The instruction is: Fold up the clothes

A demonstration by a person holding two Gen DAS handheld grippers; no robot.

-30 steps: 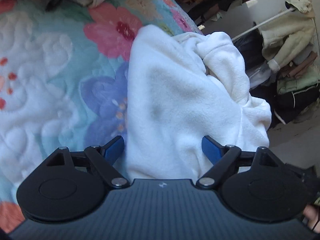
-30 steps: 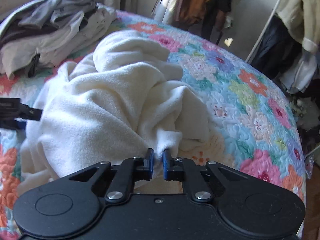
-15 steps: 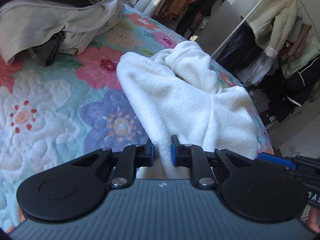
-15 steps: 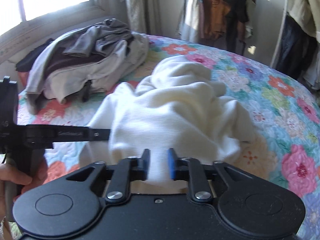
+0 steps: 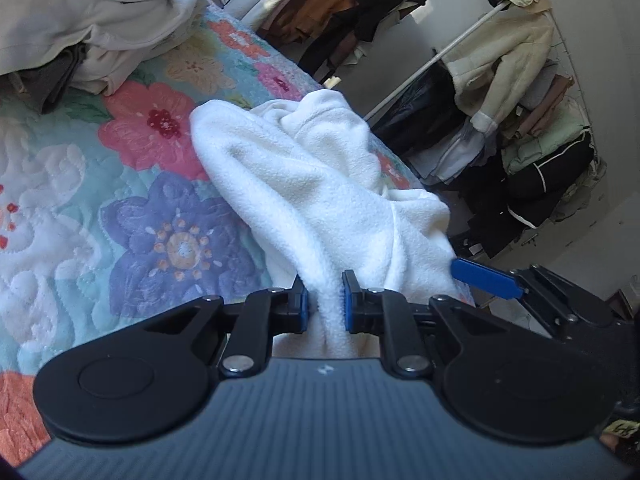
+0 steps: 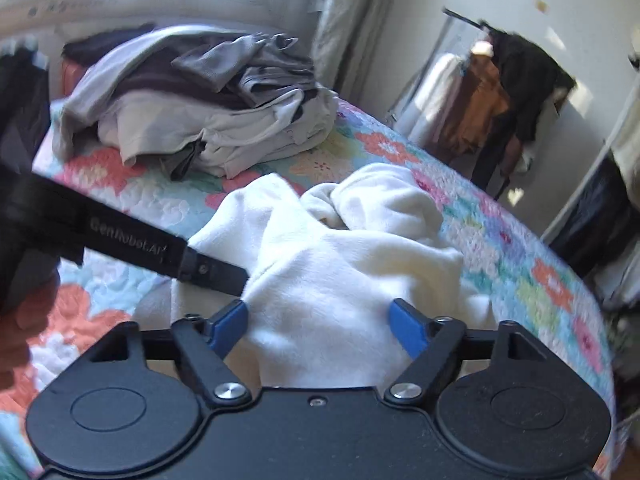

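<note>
Since a moment ago the right tool (image 6: 318, 330) has let go, its blue fingers now spread wide around the white fleece (image 6: 340, 264). The left tool (image 5: 324, 306) stays clamped on a fold of it. The fleece lies bunched on the floral quilt (image 5: 160, 220); a clothes pile (image 6: 200, 108) sits behind, hanging garments (image 5: 516, 44) beyond.

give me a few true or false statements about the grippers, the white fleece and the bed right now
1. The left gripper is shut on the white fleece. True.
2. The right gripper is shut on the fleece. False: it is open, one finger on each side of the fleece.
3. The fleece lies folded flat. False: it is bunched in a heap on the floral quilt.
4. A clothes pile sits on the bed beyond the fleece. True.
</note>
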